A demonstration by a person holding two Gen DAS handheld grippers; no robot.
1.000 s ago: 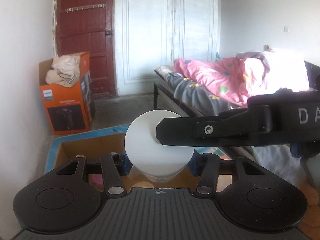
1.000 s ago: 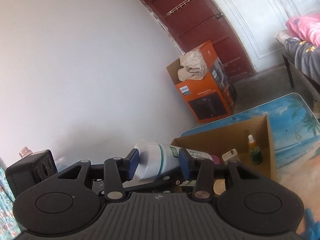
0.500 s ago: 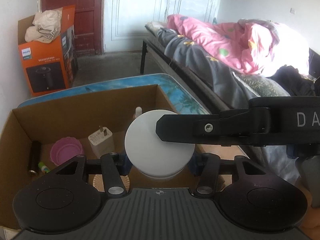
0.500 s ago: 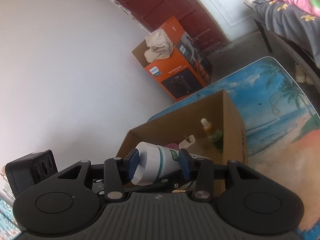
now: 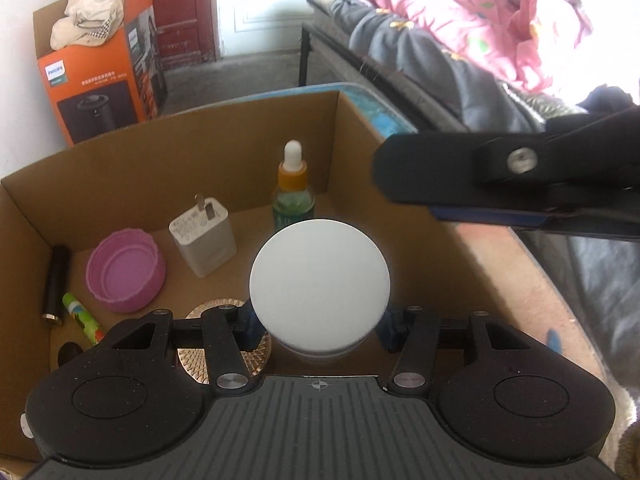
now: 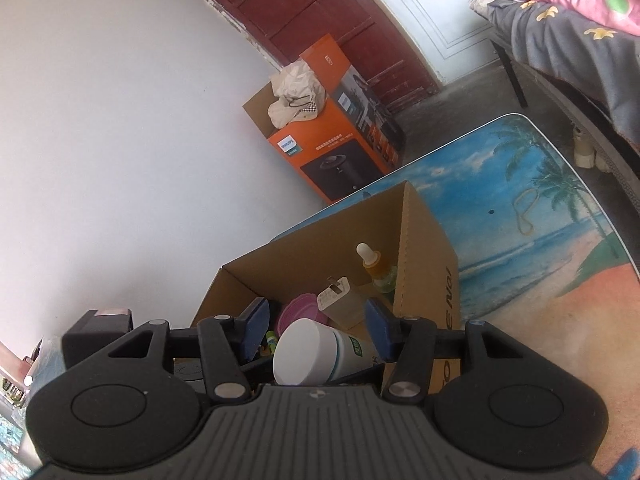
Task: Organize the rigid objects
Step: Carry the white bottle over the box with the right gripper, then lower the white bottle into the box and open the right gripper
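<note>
1. The left gripper (image 5: 320,326) clamps a white bottle (image 5: 319,286) between its blue pads, round cap end facing the camera, over the near edge of an open carton (image 5: 256,128).
2. The right gripper (image 6: 316,330) has just been opening; its blue pads (image 6: 256,330) now stand clear of the bottle (image 6: 308,354), which lies between them without contact. In the left view one right finger crosses at 2 o'clock, off to the side of the cap.
3. The bottle's body shows a teal band and a green label; the print is too small to read.
4. Inside the carton: a dropper bottle (image 5: 293,184) with orange collar at 12 o'clock of the cap, a white charger (image 5: 203,240) at 10 o'clock, a pink lid (image 5: 126,276) at 9 o'clock, a black tube (image 5: 56,284) and a green stick (image 5: 82,316) along the left wall, a gold disc (image 5: 224,344) under the left pad.
5. The carton's outer side bears dark letters, partly hidden, not legible.
6. The carton sits on a table (image 6: 532,216) printed with a beach and palms.
7. An orange box (image 5: 96,80) at 11 o'clock reads "PHILIPS"; cloth is heaped on top.
</note>
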